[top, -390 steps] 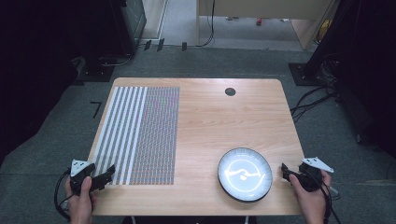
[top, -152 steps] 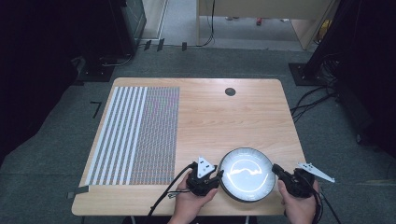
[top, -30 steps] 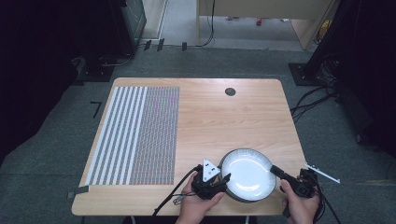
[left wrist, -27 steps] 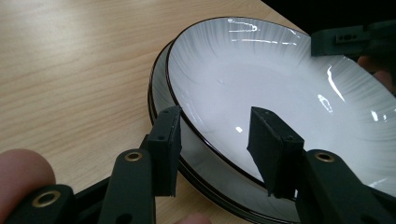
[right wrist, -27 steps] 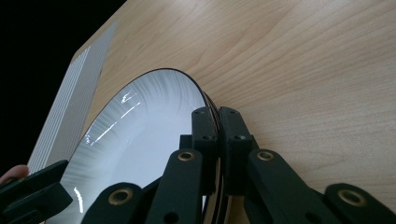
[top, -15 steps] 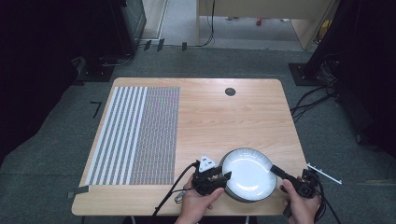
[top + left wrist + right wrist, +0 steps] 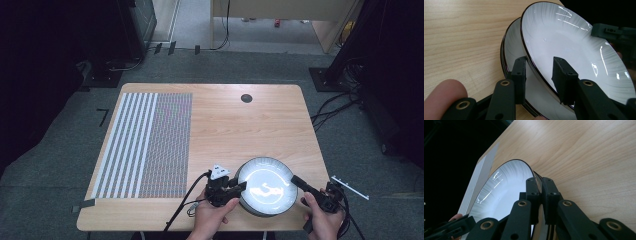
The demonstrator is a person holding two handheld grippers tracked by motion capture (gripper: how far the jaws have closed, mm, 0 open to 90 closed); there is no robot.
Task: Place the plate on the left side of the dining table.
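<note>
Two white plates with dark rims sit stacked near the table's front edge. The upper plate [image 7: 265, 187] [image 7: 574, 50] is tilted up off the lower plate [image 7: 511, 47]. My right gripper [image 7: 294, 179] [image 7: 541, 182] is shut on the upper plate's [image 7: 504, 185] right rim. At the plate's left side, my left gripper [image 7: 243, 186] [image 7: 540, 67] is open. Its jaws straddle the upper plate's rim, one over the lower plate and one over the upper plate's inside. A hand holds each gripper.
A grey striped mat [image 7: 145, 145] covers the left part of the wooden table [image 7: 250, 130]. A small dark round cap [image 7: 246, 98] sits near the far edge. Cables trail from both grippers over the front edge. Dark floor and equipment surround the table.
Both grippers came in from the table's front corners to the plates. Over the last second the upper plate has tipped up a little and the left gripper has shifted slightly at its rim.
</note>
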